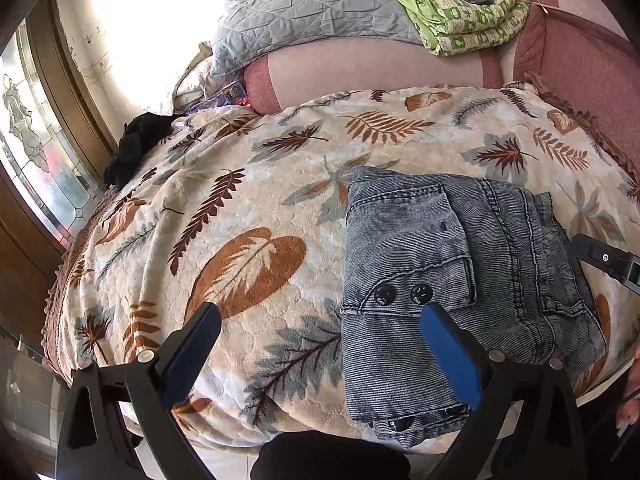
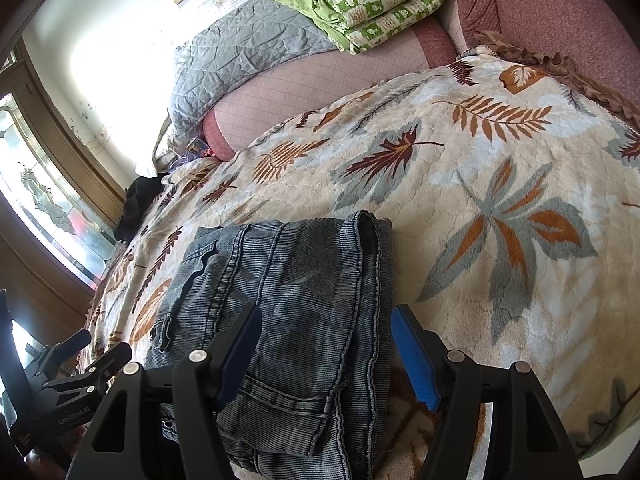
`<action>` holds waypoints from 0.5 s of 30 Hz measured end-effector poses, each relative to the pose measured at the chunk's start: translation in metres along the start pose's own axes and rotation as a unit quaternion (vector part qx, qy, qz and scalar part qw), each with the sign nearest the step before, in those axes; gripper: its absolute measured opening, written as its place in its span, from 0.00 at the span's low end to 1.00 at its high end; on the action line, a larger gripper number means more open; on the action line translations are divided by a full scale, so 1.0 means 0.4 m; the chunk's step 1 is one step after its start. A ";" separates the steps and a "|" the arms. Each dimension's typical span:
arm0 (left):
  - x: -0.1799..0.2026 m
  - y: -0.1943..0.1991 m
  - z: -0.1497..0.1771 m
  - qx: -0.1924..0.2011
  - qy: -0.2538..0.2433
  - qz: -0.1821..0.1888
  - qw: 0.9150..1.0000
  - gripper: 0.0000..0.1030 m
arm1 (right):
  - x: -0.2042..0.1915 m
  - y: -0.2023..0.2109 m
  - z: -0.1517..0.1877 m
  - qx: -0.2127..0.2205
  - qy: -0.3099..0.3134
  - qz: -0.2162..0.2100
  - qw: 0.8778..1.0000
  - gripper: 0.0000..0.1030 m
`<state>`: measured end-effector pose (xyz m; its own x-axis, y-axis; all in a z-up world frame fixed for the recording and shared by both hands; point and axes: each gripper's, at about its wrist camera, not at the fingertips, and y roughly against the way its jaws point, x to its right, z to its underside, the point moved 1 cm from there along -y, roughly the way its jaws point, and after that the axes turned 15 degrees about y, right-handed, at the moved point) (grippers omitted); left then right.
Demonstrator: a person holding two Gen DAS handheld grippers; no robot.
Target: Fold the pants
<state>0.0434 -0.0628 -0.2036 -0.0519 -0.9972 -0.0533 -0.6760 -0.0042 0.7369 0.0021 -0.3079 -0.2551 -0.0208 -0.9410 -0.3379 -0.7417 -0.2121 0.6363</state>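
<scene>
Both tools (image 1: pixel 320 324) (image 2: pixel 326 326) wide open over folded jeans (image 1: pixel 448 288), long axis running away

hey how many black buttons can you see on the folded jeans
3. Two buttons sit side by side on the pocket flap; a third is on the jeans' near edge. Others may be hidden in the folds.

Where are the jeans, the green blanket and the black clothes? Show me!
jeans (image 1: pixel 460 280): left wrist view, on the folded denim's top layer.
green blanket (image 2: pixel 372 4): right wrist view, on its patterned folded middle.
black clothes (image 1: pixel 136 148): left wrist view, middle of the dark heap.
</scene>
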 end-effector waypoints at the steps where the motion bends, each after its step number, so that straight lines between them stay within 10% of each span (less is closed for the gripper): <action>1: 0.000 0.000 0.000 0.000 0.000 0.000 1.000 0.97 | 0.001 0.000 0.000 0.000 0.000 0.000 1.000 0.69; 15: 0.002 0.000 -0.003 0.001 -0.004 0.000 1.000 0.97 | -0.005 -0.004 0.002 -0.003 0.001 -0.001 1.000 0.69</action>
<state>0.0444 -0.0637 -0.2028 -0.0575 -0.9967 -0.0579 -0.6779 -0.0036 0.7351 0.0029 -0.3056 -0.2557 -0.0177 -0.9411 -0.3376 -0.7383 -0.2154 0.6391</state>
